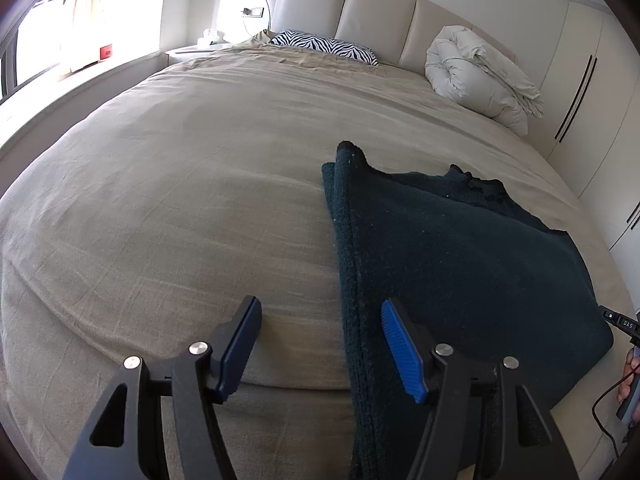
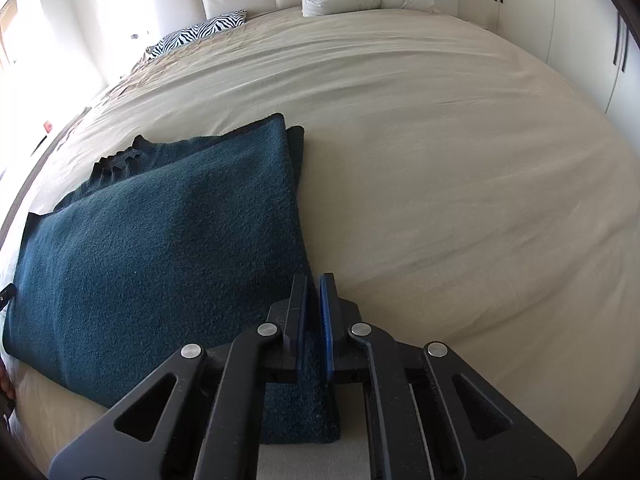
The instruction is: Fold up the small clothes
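A dark teal knitted sweater (image 1: 460, 264) lies partly folded on the bed, its collar toward the headboard. My left gripper (image 1: 318, 310) is open and empty, its jaws astride the sweater's left folded edge near the hem. In the right wrist view the sweater (image 2: 160, 236) lies to the left. My right gripper (image 2: 314, 284) is nearly closed, pinching the sweater's right edge near the hem corner, with teal fabric showing between and below the pads.
The bed has a beige cover (image 1: 180, 200). A zebra-print pillow (image 1: 324, 46) and a rolled white duvet (image 1: 480, 76) lie by the padded headboard. White wardrobe doors (image 1: 592, 92) stand on the right. A window is on the left.
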A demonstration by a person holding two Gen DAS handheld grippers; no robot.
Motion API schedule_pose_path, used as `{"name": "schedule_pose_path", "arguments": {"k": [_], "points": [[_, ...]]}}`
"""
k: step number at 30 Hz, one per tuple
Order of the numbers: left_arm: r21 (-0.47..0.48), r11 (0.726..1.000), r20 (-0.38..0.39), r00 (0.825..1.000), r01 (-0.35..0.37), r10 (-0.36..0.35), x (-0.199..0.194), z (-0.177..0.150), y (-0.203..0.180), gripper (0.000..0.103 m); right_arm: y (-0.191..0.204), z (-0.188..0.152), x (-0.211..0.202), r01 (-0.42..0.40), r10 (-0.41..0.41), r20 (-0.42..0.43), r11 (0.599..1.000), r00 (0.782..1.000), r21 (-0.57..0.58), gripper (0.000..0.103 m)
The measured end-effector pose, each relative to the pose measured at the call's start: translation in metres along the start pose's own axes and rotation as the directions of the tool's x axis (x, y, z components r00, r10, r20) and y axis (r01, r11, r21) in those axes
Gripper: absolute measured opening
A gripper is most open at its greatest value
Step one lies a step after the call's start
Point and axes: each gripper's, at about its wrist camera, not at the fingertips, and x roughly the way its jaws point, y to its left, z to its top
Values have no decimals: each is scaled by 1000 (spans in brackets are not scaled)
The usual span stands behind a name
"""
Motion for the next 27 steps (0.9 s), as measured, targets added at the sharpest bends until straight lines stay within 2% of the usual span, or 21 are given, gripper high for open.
{"name": "schedule_pose_path", "arguments": {"k": [2, 6, 10, 11, 12, 13, 14, 15, 18, 20, 21, 22, 23, 24, 27], "points": [[0, 1000, 2, 1000, -1, 1, 0, 0, 1, 65, -12, -6, -2, 25, -25, -10, 999, 1000, 32, 1], [-4, 1000, 30, 999, -13, 13, -8, -1, 1, 65, -31, -14, -5, -9, 11, -15, 996, 1000, 86, 0], [-21, 1000, 74, 997, -9, 11, -18, -1, 2, 65, -42, -12, -28, -148, 142, 48, 977, 989, 156, 5], [-21, 1000, 85, 996, -6, 7, -21, -1, 1, 65, -41, -10, -35, -158, 148, 80, 977, 986, 145, 12], [-16, 1000, 95, 995, -3, 4, -24, 0, -2, 65, -38, -7, -41, -161, 148, 109, 979, 983, 124, 27], [-3, 1000, 106, 994, -1, 1, -26, 1, -6, 65, -35, -5, -44, -165, 152, 123, 981, 981, 105, 37], [15, 1000, 116, 993, -1, -1, -29, 2, -11, 65, -31, -1, -44, -178, 166, 120, 980, 979, 92, 58], [34, 999, 123, 992, -1, -3, -31, 3, -16, 65, -26, 2, -43, -191, 181, 118, 978, 976, 79, 61], [84, 996, 135, 991, 9, -20, -33, 5, -31, 65, -8, 14, -33, -177, 174, 100, 984, 980, 19, 61], [110, 994, 126, 992, 18, -31, -31, 5, -40, 66, 5, 21, -20, -168, 169, 48, 986, 984, -22, 56], [116, 993, 116, 992, 25, -39, -29, 5, -42, 66, 10, 23, -9, -149, 149, 6, 988, 989, -38, 37], [119, 992, 106, 993, 29, -42, -25, 5, -45, 66, 12, 23, 1, -126, 125, -29, 991, 992, -47, 29], [122, 992, 95, 995, 31, -42, -23, 3, -46, 66, 12, 23, 7, -114, 112, -51, 993, 992, -43, 28], [125, 992, 82, 996, 29, -40, -19, 2, -47, 66, 10, 22, 9, -121, 119, -46, 992, 992, -25, 17], [119, 993, 36, 999, 24, -28, -6, -4, -46, 66, 11, 21, 2, -88, 88, -12, 996, 996, -34, 2]]}}
